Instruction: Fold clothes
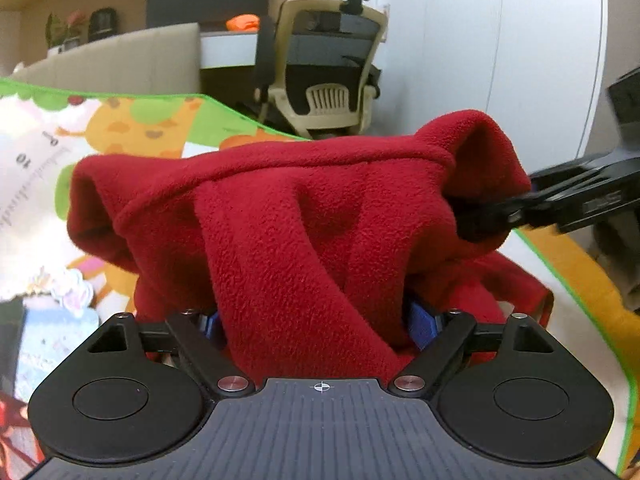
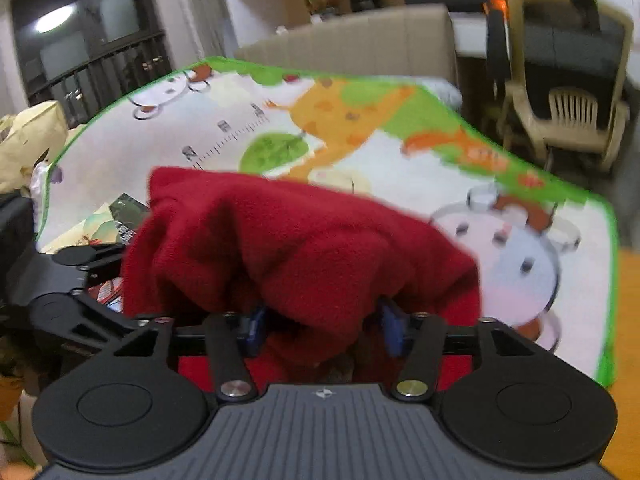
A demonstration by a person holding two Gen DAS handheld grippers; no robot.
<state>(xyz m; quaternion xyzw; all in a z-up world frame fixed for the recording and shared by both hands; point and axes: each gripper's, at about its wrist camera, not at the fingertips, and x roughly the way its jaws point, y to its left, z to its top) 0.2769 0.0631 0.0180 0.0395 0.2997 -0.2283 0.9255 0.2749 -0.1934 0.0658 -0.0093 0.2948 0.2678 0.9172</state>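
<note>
A red fleece garment (image 1: 304, 208) hangs bunched and lifted above the mat, draped over both grippers. In the left wrist view it covers my left gripper (image 1: 316, 316); only the blue finger bases show, with a thick fold running between them. My right gripper (image 1: 484, 216) reaches in from the right and pinches the garment's raised corner. In the right wrist view the same garment (image 2: 296, 240) covers my right gripper (image 2: 324, 320), its fingertips hidden under the cloth. The left gripper (image 2: 92, 264) shows at the garment's left edge.
A cartoon play mat (image 2: 400, 160) with a green border lies underneath. A beige office chair (image 1: 328, 80) stands beyond its far edge, beside a beige upholstered panel (image 2: 360, 36). Books or boxes (image 2: 116, 220) lie at the mat's left, next to a yellowish bag (image 2: 28, 140).
</note>
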